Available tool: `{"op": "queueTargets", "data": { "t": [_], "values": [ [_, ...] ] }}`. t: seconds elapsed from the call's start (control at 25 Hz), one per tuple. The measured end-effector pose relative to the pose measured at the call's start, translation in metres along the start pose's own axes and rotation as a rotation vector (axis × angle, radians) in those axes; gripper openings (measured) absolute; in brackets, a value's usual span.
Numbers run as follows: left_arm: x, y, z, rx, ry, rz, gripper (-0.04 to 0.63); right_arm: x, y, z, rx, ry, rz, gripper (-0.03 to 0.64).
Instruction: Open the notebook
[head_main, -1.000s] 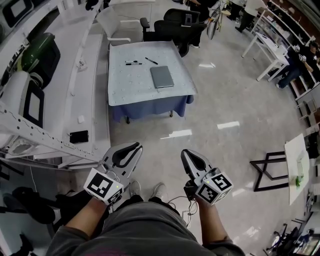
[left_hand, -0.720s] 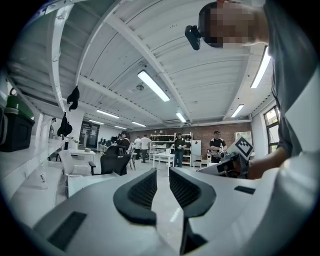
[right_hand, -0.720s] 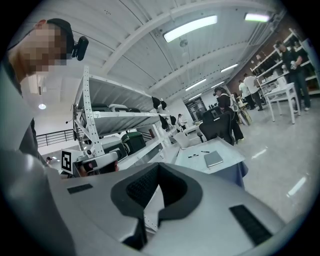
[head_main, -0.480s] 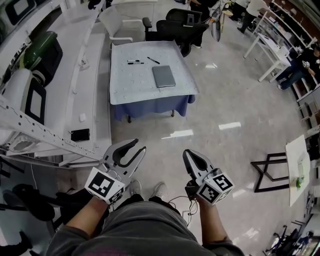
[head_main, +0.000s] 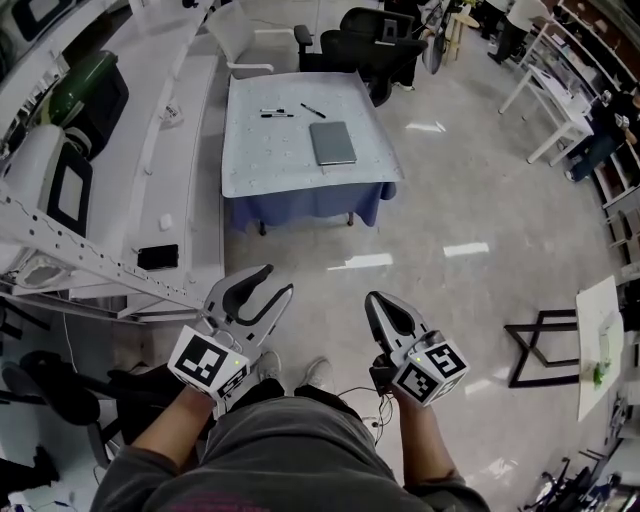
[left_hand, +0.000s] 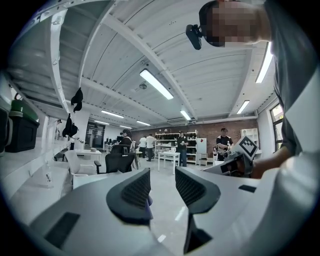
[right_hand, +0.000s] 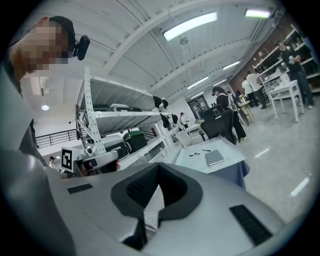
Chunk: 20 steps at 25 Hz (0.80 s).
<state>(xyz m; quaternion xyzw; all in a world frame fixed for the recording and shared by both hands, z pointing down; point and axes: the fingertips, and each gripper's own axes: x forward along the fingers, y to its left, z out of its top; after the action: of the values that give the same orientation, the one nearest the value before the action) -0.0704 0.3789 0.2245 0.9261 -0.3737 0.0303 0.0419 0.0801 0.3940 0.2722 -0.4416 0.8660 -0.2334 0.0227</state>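
A closed grey notebook (head_main: 332, 143) lies on a table (head_main: 250, 160) with a pale top and blue skirt, well ahead of me across the floor; it also shows in the right gripper view (right_hand: 215, 157). Two pens (head_main: 272, 113) lie behind it. Both grippers hang near my waist, far from the table. My left gripper (head_main: 272, 283) (left_hand: 162, 182) has its jaws opening, with nothing between them. My right gripper (head_main: 376, 300) (right_hand: 159, 167) is shut and empty, its tips meeting.
A white shelving rack (head_main: 80, 250) with cases runs along the left. Black office chairs (head_main: 375, 45) and a white chair stand behind the table. A black frame stand (head_main: 545, 345) and white tables are on the right. People stand at the room's far end (left_hand: 181, 146).
My left gripper's jaws have spread from nearly closed to wide apart. The right gripper is unchanged. Both hands have stayed about where they were.
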Motion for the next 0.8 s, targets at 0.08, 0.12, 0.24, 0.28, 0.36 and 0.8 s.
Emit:
{"op": "queueTargets", "data": {
  "t": [0.08,0.12,0.24,0.28,0.36,0.8],
  "values": [
    [0.006,-0.005,-0.002,0.002,0.003,0.010,0.156,-0.004,-0.007,-0.001,0.004,0.004,0.007,0.003],
    [0.009,-0.007,-0.002,0.003,0.003,0.015,0.156,-0.006,-0.011,-0.001,0.005,0.006,0.011,0.003],
    [0.018,-0.013,-0.004,0.007,0.003,0.033,0.156,-0.013,-0.023,0.000,0.002,0.011,0.022,0.003],
    [0.021,-0.015,-0.005,0.007,0.001,0.038,0.156,-0.015,-0.027,0.000,0.000,0.012,0.026,0.003],
    [0.027,-0.018,-0.006,0.008,0.000,0.047,0.156,-0.019,-0.034,0.002,-0.006,0.012,0.031,0.003],
    [0.052,-0.027,-0.007,0.013,-0.005,0.055,0.156,-0.025,-0.063,0.005,0.002,0.015,0.031,0.003]
  ]
}}
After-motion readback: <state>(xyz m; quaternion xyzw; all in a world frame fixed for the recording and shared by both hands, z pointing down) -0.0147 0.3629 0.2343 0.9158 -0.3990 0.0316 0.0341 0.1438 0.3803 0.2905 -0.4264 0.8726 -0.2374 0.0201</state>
